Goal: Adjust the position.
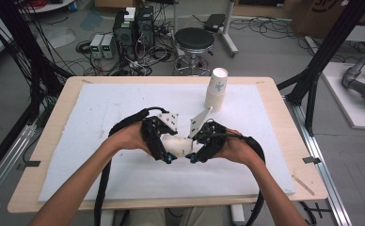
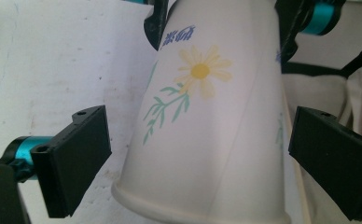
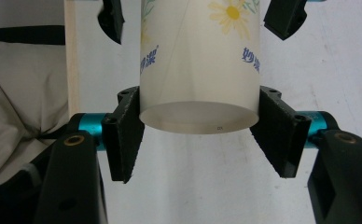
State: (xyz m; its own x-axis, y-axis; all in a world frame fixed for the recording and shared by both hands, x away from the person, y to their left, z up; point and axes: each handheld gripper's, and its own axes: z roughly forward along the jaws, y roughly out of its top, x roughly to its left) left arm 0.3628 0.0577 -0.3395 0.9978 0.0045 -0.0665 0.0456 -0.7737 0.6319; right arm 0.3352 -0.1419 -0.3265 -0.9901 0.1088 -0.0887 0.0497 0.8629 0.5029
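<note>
A white paper cup (image 1: 178,145) printed with a yellow daisy lies level in the air above the white sheet, between my two grippers. The right gripper (image 1: 193,159) is shut on the cup's base end (image 3: 200,60), its pads (image 3: 128,126) pressing both sides. The left gripper (image 1: 169,159) stands open around the cup's rim end (image 2: 207,116). A gap shows between each of its pads (image 2: 76,154) and the cup wall. The right gripper view also shows the left gripper's tips apart from the cup.
A stack of paper cups (image 1: 216,89) stands upside down at the back of the white foam sheet (image 1: 100,108) on the wooden table (image 1: 58,117). A black stool (image 1: 194,42) and boxes with cables sit on the floor beyond.
</note>
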